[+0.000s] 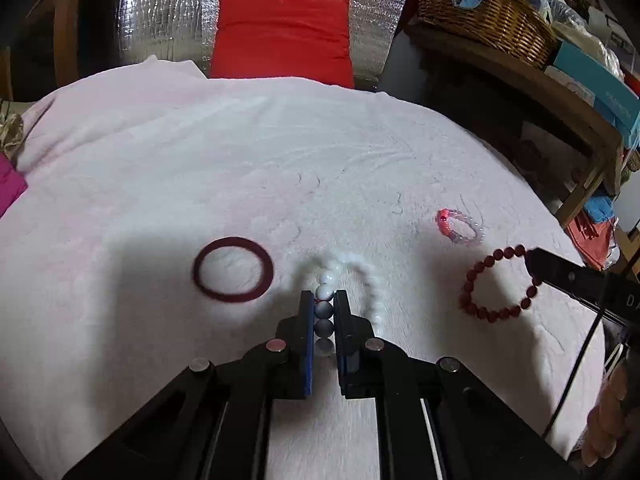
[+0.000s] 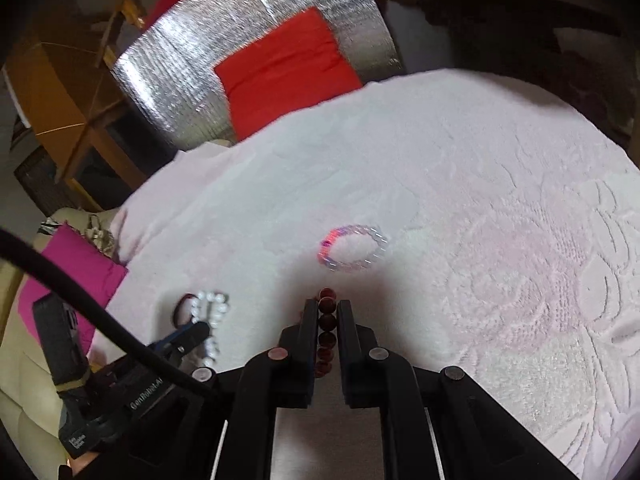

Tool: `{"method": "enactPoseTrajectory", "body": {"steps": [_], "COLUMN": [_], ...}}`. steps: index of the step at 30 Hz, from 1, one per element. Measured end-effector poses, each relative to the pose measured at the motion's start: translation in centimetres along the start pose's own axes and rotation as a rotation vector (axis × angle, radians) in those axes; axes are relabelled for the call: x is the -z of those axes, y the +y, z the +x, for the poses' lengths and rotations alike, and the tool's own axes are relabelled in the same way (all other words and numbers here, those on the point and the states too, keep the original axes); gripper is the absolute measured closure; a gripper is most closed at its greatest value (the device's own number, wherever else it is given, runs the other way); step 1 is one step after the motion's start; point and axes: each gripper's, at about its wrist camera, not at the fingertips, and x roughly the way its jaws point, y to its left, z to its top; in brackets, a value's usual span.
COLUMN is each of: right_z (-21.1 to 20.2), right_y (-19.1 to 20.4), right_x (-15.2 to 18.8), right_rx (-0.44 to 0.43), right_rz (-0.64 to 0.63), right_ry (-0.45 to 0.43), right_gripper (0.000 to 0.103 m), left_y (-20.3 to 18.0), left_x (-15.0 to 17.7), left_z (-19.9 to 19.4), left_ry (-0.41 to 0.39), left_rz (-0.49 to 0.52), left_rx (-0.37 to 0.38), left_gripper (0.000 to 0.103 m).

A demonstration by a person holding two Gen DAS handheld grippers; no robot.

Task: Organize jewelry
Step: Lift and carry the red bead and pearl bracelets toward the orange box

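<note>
My left gripper [image 1: 325,300] is shut on a white bead bracelet [image 1: 362,276] that loops onto the pale pink blanket [image 1: 280,152]; it also shows in the right wrist view [image 2: 210,316]. My right gripper [image 2: 326,306] is shut on a dark red bead bracelet [image 2: 326,336], seen as a ring in the left wrist view [image 1: 498,284] with the right gripper's finger on its far right side. A dark maroon bangle [image 1: 233,275] lies left of the white bracelet. A pink and clear bead bracelet [image 1: 460,226] lies further right, and ahead of my right gripper [image 2: 352,248].
A red cushion [image 1: 282,36] and silver foil sheet [image 1: 168,12] stand behind the blanket. A wicker basket [image 1: 484,12] and boxes sit on a wooden shelf at right. A magenta cloth [image 1: 10,188] lies at the blanket's left edge.
</note>
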Motion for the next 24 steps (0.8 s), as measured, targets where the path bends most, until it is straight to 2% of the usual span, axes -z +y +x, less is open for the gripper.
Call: {"method": "enactPoseTrajectory", "body": {"steps": [12,16,19,24], "right_z": [-1.7,-2.1,-2.0,-2.0], "right_y": [6.9,8.9,10.4,13.3], "right_x": [1.4,1.9,2.2,3.1], "right_rx": [-0.155,-0.189,-0.206,-0.245], "right_rz": [-0.086,-0.113,-0.119,-0.146], "right_ry": [-0.059,-0.073,-0.071,-0.069], "right_gripper": [0.093,0.093,0.093,0.093], "left_y": [2.6,3.9,5.1,7.0], "left_x": [1.6,1.9,2.5,3.6], "left_z": [-7.8,-9.7,-11.3,-14.5], "left_ry": [-0.064,-0.095,-0.113,-0.167], "left_rz": [-0.02,-0.048,-0.074,-0.089], "left_rx": [-0.025,-0.058,-0.101,-0.223], "left_gripper": [0.093,0.093,0.093,0.093]}}
